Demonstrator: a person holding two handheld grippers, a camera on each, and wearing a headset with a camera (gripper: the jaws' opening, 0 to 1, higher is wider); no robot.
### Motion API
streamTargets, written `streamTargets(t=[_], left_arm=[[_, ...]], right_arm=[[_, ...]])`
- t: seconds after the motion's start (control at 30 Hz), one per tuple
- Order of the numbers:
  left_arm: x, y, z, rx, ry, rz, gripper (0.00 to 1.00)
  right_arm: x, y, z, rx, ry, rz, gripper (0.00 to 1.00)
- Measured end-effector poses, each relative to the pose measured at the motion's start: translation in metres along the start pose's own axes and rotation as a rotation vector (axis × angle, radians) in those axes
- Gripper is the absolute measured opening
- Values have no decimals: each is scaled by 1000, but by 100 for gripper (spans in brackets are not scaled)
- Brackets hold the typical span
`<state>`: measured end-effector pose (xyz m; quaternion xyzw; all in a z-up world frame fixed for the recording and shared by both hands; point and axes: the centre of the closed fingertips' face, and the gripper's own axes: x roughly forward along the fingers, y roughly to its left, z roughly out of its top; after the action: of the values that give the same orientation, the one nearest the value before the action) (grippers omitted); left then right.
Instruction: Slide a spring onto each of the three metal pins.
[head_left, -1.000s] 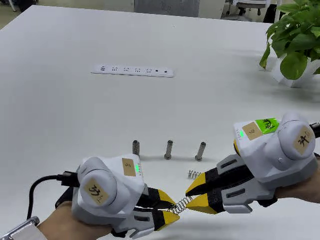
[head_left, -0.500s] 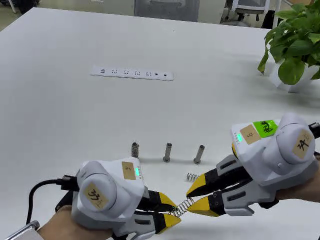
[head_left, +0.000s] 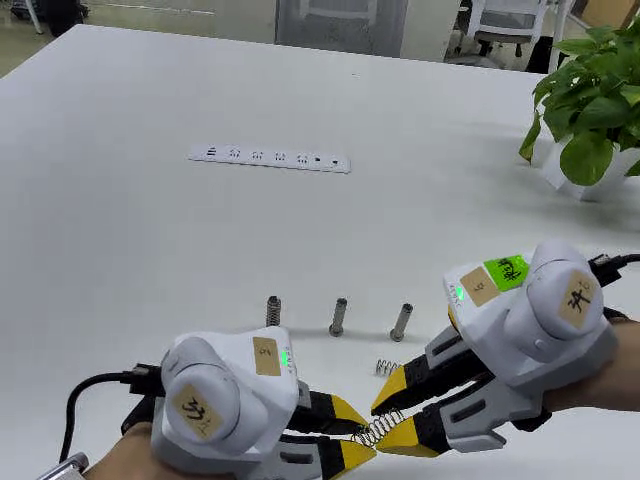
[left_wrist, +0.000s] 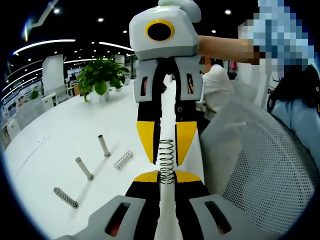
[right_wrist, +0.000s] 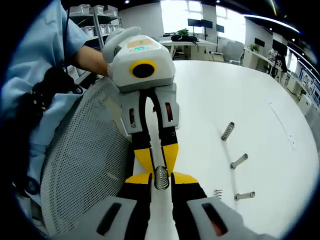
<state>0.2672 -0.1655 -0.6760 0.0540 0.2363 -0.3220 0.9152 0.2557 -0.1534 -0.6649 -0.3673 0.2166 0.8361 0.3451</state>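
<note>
In the head view the left gripper (head_left: 367, 437) and the right gripper (head_left: 377, 428) meet tip to tip low over the white surface (head_left: 150, 250), each closed on one end of a single spring (head_left: 388, 420) stretched between them. Just beyond stand three pins in a row: the first pin (head_left: 273, 311) wears a spring, while the middle pin (head_left: 339, 316) and third pin (head_left: 401, 322) are bare. A loose spring (head_left: 386, 367) lies near the third pin. A power strip (head_left: 270, 158) lies farther back and a plant (head_left: 590, 100) stands off to the right. In the left gripper view, the left gripper (left_wrist: 167, 177) pinches the near end of the spring (left_wrist: 166, 157) and the right gripper (left_wrist: 167, 145) clasps the far end. The loose spring (left_wrist: 123, 160) lies beside the pins. In the right gripper view the spring (right_wrist: 161, 178) shows end-on in the right gripper (right_wrist: 161, 181), with the left gripper (right_wrist: 157, 156) opposite.
</note>
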Motion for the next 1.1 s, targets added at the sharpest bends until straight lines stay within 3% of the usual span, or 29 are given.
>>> streamTargets(t=[0.27, 0.7, 1.1], left_arm=[[1, -2, 5, 8, -8, -9, 9], [2, -6, 2, 26, 8, -29, 9], [3, -7, 4, 16, -6, -26, 9]], right_arm=[[2, 1, -4, -10, 26, 13, 13], [4, 7, -6, -16, 43, 33, 13], [3, 8, -5, -10, 47, 43, 12]])
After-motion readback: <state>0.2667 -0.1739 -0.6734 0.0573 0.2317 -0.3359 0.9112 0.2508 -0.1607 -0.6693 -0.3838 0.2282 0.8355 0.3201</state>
